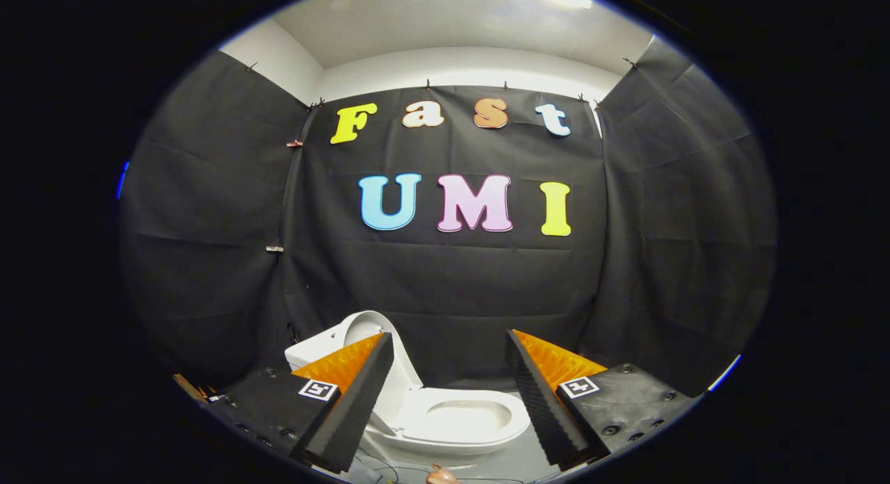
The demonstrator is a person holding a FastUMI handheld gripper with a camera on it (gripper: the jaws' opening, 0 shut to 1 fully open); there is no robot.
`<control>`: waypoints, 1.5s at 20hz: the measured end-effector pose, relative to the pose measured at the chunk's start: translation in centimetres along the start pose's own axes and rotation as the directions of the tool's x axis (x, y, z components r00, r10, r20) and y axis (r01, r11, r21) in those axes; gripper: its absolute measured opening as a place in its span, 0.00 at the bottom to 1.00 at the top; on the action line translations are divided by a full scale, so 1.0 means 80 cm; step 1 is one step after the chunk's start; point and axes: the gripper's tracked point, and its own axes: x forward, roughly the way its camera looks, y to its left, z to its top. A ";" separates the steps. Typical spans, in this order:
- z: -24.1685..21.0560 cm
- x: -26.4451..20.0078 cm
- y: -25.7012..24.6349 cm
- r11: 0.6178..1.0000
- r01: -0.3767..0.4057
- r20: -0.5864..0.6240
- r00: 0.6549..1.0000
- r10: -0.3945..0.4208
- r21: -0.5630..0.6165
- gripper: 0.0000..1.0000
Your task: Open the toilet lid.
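Observation:
A small white toilet (pixel 452 421) stands on the floor just ahead of my fingers, in front of the black cloth wall. Its lid (pixel 372 334) is raised, leaning back against the tank (pixel 316 348) to the left, and the seat ring and bowl lie bare. My gripper (pixel 448 352) is open, its two black fingers with orange sides spread wide apart. The left finger (pixel 354 407) overlaps the lid's lower part in the view; the right finger (pixel 546 407) stands past the bowl's right rim. Nothing is between them.
Black cloth walls (pixel 208 213) close the booth on the left, back and right. Thin cables (pixel 379 466) and a small brownish object (pixel 441 476) lie on the grey floor in front of the toilet.

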 end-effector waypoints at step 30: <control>-0.007 0.001 0.001 1.000 0.001 -0.018 1.000 -0.001 -0.008 1.00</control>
